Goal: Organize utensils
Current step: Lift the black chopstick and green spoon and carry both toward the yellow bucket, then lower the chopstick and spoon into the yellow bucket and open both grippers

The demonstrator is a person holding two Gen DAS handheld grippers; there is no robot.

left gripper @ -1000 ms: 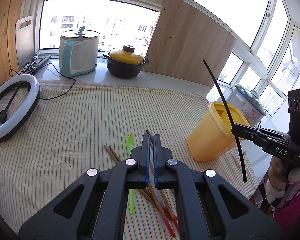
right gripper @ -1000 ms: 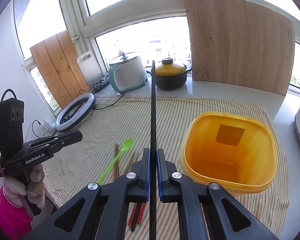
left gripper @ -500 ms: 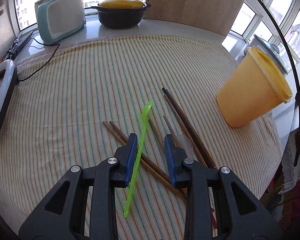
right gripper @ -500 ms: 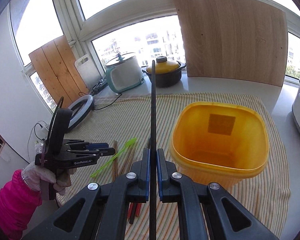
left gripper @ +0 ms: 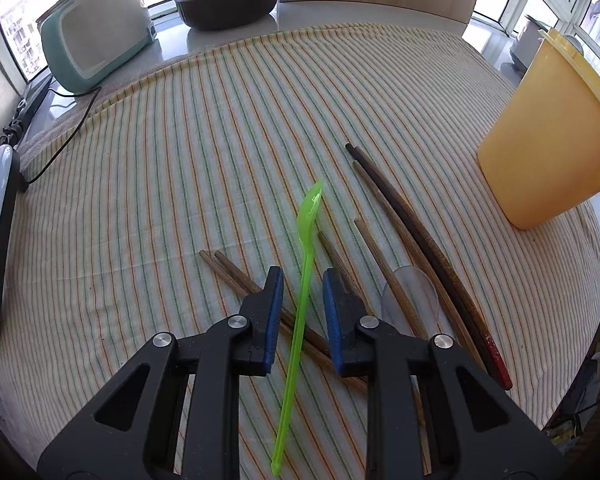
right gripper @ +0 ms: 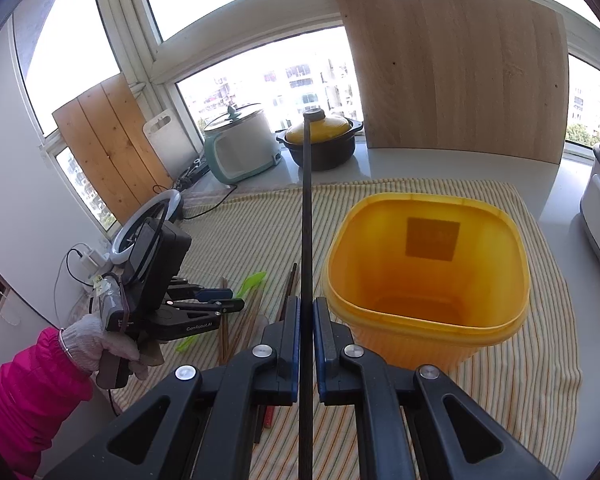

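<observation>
Big yellow bin (right gripper: 424,276) sits on the striped cloth (left gripper: 180,152) at the far right of the bench, and it's bare inside, just a square label showing through its far wall. Left of it lie loose brown chopsticks (left gripper: 404,220); their near ends run under the left tool (left gripper: 302,280), partly hidden. A clear spoon (left gripper: 410,290) among them is hard to make out. The left tool is spread wide, straddling the green spoon (left gripper: 300,292) without touching it. The right tool (right gripper: 306,314) is pinched tight on a black chopstick (right gripper: 307,208), upright, just left of the bin's rim, its lower end cut off.
</observation>
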